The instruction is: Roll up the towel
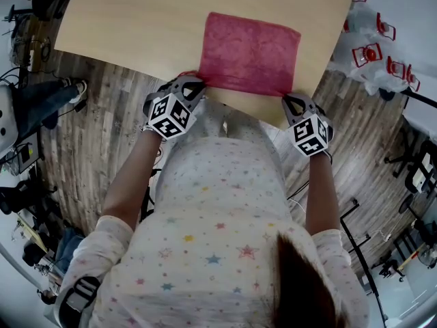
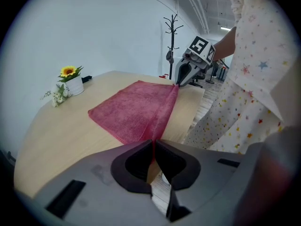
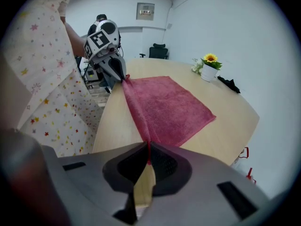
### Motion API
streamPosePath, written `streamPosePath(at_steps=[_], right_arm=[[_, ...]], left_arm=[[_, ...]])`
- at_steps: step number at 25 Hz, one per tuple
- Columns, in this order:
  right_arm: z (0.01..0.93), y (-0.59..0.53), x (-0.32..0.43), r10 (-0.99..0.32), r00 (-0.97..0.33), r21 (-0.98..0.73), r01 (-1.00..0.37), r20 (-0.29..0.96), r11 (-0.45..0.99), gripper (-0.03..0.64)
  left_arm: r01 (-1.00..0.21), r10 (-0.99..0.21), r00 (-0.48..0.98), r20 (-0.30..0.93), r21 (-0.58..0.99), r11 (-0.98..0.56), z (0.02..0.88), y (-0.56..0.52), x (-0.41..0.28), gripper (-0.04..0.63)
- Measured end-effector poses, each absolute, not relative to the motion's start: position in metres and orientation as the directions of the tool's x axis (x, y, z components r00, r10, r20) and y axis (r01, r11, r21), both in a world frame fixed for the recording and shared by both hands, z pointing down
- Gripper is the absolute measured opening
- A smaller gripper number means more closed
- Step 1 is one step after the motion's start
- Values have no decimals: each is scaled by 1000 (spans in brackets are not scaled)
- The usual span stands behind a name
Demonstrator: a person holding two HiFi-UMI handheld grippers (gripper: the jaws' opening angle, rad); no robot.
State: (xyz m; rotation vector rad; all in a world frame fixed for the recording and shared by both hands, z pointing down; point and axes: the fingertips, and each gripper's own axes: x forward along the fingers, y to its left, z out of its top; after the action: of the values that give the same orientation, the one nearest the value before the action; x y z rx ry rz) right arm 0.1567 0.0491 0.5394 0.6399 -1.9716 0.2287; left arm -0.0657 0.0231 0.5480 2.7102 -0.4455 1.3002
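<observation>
**Red towel pinched at both near corners**

The red towel (image 1: 249, 53) lay spread on the pale wooden counter (image 1: 136, 26), close to the edge nearest the person. Its far part rested flat. Its near hem was lifted a little off the wood and drawn into a straight ridge between the two grippers.

The left gripper (image 1: 188, 86) sat at the towel's near left corner, tilted downward. In the left gripper view its fingers (image 2: 136, 166) were pressed together, with a thin strip of red cloth caught in the seam between them.

The right gripper (image 1: 292, 102) sat at the near right corner, also tilted downward. In the right gripper view its fingers (image 3: 164, 168) were likewise closed on a sliver of the hem, and the cloth ran from that pinch straight to the other gripper.

A small white pot with a sunflower (image 2: 70, 81) stood on the far side of the counter, well apart from the towel.
</observation>
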Motion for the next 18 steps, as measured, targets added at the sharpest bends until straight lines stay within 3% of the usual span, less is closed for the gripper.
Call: streamPosePath(at_steps=[10,18], right_arm=[[540,77,155,-191,-405,-37,-492,894,870,15],[530,54,161,-227,-431,-82,-590,873,803,20]], left_arm=[[-251,-79,612,787,99,-963,547,56,-71,28],[-350,-113,652,750,165,-922,536,36,-66,29]])
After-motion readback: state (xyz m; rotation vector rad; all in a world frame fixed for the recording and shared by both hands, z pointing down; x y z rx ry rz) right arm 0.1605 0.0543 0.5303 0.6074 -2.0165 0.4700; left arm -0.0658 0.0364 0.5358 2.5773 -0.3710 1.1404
